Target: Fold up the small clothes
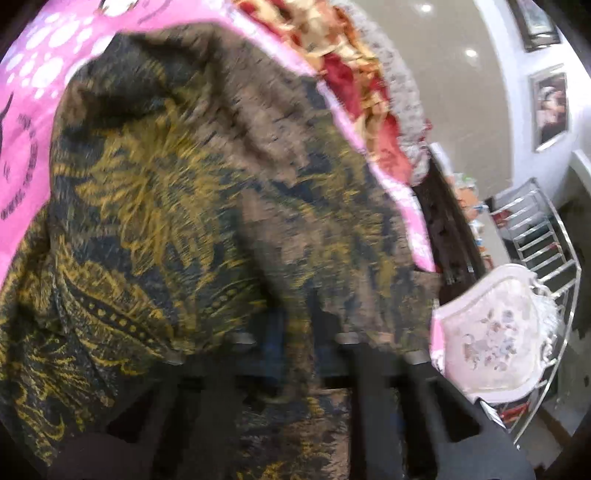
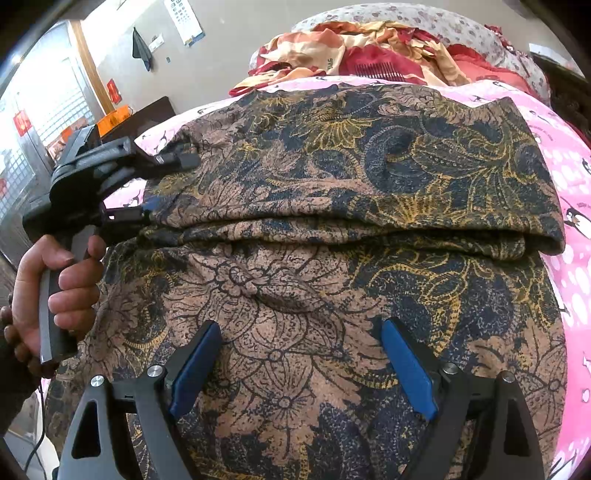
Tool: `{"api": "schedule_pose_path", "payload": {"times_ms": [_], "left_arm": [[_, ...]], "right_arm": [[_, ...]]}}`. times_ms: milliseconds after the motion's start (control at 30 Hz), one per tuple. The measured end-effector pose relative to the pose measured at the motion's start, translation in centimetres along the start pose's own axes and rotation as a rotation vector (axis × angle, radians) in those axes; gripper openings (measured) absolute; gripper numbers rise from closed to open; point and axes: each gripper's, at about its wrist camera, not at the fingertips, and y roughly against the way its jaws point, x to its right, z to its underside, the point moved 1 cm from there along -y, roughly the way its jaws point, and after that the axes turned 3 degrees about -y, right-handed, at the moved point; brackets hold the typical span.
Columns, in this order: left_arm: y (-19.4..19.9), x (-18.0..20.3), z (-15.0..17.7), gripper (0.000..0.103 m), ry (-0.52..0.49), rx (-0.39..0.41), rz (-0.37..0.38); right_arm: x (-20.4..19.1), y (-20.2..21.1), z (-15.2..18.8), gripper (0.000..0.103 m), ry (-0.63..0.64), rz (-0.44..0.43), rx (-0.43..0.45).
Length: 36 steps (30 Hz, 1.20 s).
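Covering most of both views, a brown, navy and mustard floral-print garment [image 2: 332, 229] lies on a bed spread with a pink sheet [image 2: 569, 280] printed with white dots and penguins. Beyond it, at the top of the right wrist view, sits a crumpled red and cream floral blanket [image 2: 354, 51] against a pale sprigged pillow [image 2: 436, 22].

The garment's cloth looks thin and matte, with fine line-drawn flowers; its far part is doubled over, and the fold makes a soft rounded ridge running across the middle of the frame.

Only the right wrist view shows the left gripper [image 2: 162, 184] at the left edge, held by a hand [image 2: 48, 295] around its grey handle, its black fingers reaching onto the garment's left end; its jaws are pressed together, pinching the garment there. The right gripper [image 2: 299, 365] hovers at the bottom of the frame with its blue pads [image 2: 406, 369] spread wide over the cloth, gripping nothing. A beige wall with a hanging calendar [image 2: 186, 20] and a window fill the upper left.

Only the blurred left wrist view shows the room's other side: framed pictures [image 1: 550, 107] on a white wall, a white ornate chair back [image 1: 491, 328] with floral upholstery, and a metal rack [image 1: 543, 236] at the right.
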Motion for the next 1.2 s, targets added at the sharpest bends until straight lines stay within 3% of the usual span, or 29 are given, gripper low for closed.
{"api": "schedule_pose_path", "payload": {"times_ms": [100, 267, 467, 533, 633, 733, 800, 867, 900, 933, 967, 1000, 1067, 1100, 1133, 1200], "left_arm": [[0.5, 0.6, 0.3, 0.002, 0.002, 0.024, -0.022], [5.3, 3.3, 0.2, 0.002, -0.135, 0.114, -0.008], [8.0, -0.7, -2.7, 0.002, -0.132, 0.127, -0.159], [7.3, -2.1, -2.8, 0.002, -0.117, 0.085, -0.180], [5.8, -3.1, -2.1, 0.003, -0.155, 0.046, -0.278], [5.8, -3.0, -1.9, 0.008, -0.142, 0.032, -0.293], [7.1, -2.3, -1.7, 0.008, -0.171, 0.057, -0.335], [9.4, -0.7, -1.4, 0.013, -0.246, 0.145, -0.418], [10.0, -0.3, -1.4, 0.019, -0.266, 0.179, -0.428], [10.8, 0.5, -1.4, 0.034, -0.288, 0.232, -0.434], [11.0, 1.1, -1.5, 0.054, -0.298, 0.269, -0.434], [10.8, 1.9, -1.5, 0.062, -0.315, 0.306, -0.433], [8.8, 3.2, -1.5, 0.066, -0.373, 0.318, -0.435], [7.6, 3.2, -1.5, 0.066, -0.391, 0.302, -0.448], [6.2, 3.2, -1.8, 0.066, -0.393, 0.279, -0.471], [3.4, 1.9, -1.9, 0.066, -0.356, 0.198, -0.501]], "right_arm": [[0.0, 0.0, 0.0, 0.088, 0.002, 0.003, -0.001], [0.0, -0.1, -0.1, 0.088, 0.004, 0.005, -0.003], [0.0, -0.2, -0.2, 0.088, 0.005, 0.005, -0.004], [0.0, -0.1, -0.1, 0.088, 0.007, 0.007, -0.004], [0.0, -0.1, -0.1, 0.088, 0.006, 0.007, -0.005], [-0.1, -0.2, 0.0, 0.089, 0.014, 0.020, -0.017], [-0.4, -0.3, 0.0, 0.096, 0.026, 0.012, -0.040], [-0.8, -0.3, -0.1, 0.096, 0.049, 0.028, -0.096], [-1.3, 0.0, -0.3, 0.091, 0.075, 0.058, -0.136], [-1.8, 0.6, -0.8, 0.080, 0.083, 0.078, -0.139], [-2.2, 1.6, -1.8, 0.060, 0.084, 0.064, -0.108], [-2.6, 2.8, -3.2, 0.058, 0.083, 0.045, -0.051], [-3.0, 4.5, -6.4, 0.057, 0.084, 0.038, 0.089], [-2.9, 4.6, -7.8, 0.051, 0.094, 0.043, 0.134], [-2.7, 3.9, -8.9, 0.046, 0.114, 0.065, 0.129], [-0.3, 0.8, -10.2, 0.026, 0.123, 0.109, 0.024]]}}
